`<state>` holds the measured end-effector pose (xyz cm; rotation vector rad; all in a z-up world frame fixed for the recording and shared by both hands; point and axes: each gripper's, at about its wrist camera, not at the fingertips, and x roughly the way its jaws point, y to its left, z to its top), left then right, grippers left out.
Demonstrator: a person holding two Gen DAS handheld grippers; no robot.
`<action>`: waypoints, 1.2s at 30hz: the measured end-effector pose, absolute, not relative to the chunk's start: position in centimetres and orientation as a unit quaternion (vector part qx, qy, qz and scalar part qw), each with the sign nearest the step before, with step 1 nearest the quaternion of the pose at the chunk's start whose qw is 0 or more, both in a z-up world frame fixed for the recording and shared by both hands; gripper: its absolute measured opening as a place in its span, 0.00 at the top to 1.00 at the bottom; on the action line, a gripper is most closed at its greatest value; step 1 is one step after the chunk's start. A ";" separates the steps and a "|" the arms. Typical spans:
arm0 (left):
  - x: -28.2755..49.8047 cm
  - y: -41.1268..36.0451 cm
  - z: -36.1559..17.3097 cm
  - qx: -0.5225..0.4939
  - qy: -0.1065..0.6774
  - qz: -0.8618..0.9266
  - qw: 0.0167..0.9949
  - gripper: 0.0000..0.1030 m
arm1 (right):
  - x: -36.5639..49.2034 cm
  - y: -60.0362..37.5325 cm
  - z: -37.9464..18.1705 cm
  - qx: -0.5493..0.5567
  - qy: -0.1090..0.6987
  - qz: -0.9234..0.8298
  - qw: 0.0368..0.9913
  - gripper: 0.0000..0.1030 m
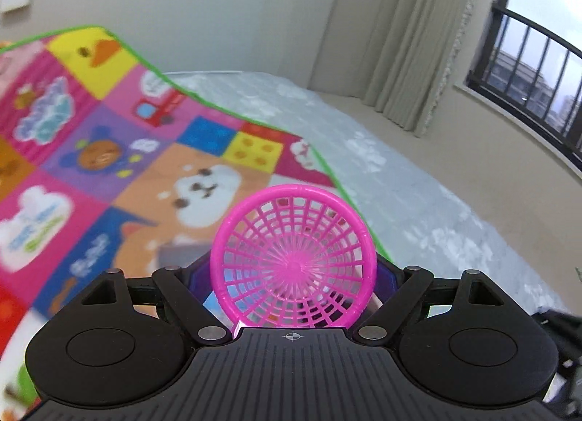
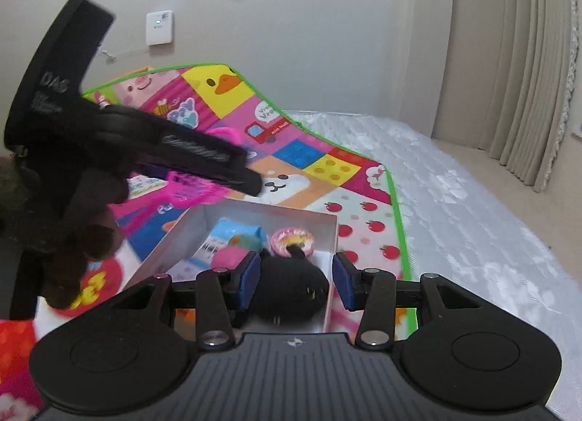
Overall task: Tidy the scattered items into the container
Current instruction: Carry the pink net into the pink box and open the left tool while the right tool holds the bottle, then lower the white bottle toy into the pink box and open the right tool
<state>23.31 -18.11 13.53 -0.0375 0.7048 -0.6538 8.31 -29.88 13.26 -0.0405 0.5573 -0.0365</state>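
A round pink mesh basket (image 1: 294, 261) stands on edge between the jaws of my left gripper (image 1: 293, 270), which is shut on it, its pads mostly hidden behind it. From the right wrist view the left gripper (image 2: 251, 181) hangs above the far left corner of a white box (image 2: 254, 208) with the pink basket (image 2: 192, 188) under its fingers. The box holds a blue carton (image 2: 236, 235), a pink doughnut (image 2: 293, 239) and a black plush toy (image 2: 291, 290). My right gripper (image 2: 294, 282) is open over the box, its blue pads either side of the plush.
The box lies on a colourful play mat (image 2: 327, 166) with a green edge, spread over a pale grey patterned cover (image 2: 473, 221). A gloved hand (image 2: 83, 224) holds the left gripper. A wall, curtains (image 1: 400, 39) and a barred window (image 1: 527, 68) stand behind.
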 end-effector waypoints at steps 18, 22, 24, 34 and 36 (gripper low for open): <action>10.8 -7.8 7.0 -0.055 0.385 -0.224 0.894 0.02 | 4.8 -31.1 7.0 0.029 0.340 0.073 0.937 0.37; 6.9 -6.4 7.3 -0.075 0.409 -0.182 0.891 0.01 | 5.0 -29.0 5.0 0.014 0.371 0.090 0.924 0.37; 5.1 -5.6 7.2 -0.086 0.424 -0.166 0.886 0.01 | 5.6 -27.9 4.2 0.000 0.382 0.093 0.919 0.37; 1.8 -6.1 5.4 -0.064 0.447 -0.200 0.870 0.00 | 3.4 -26.9 7.8 -0.003 0.427 0.058 0.903 0.57; 1.4 -6.2 5.5 -0.052 0.437 -0.204 0.875 0.00 | 2.2 -27.0 9.9 0.006 0.423 0.052 0.904 0.57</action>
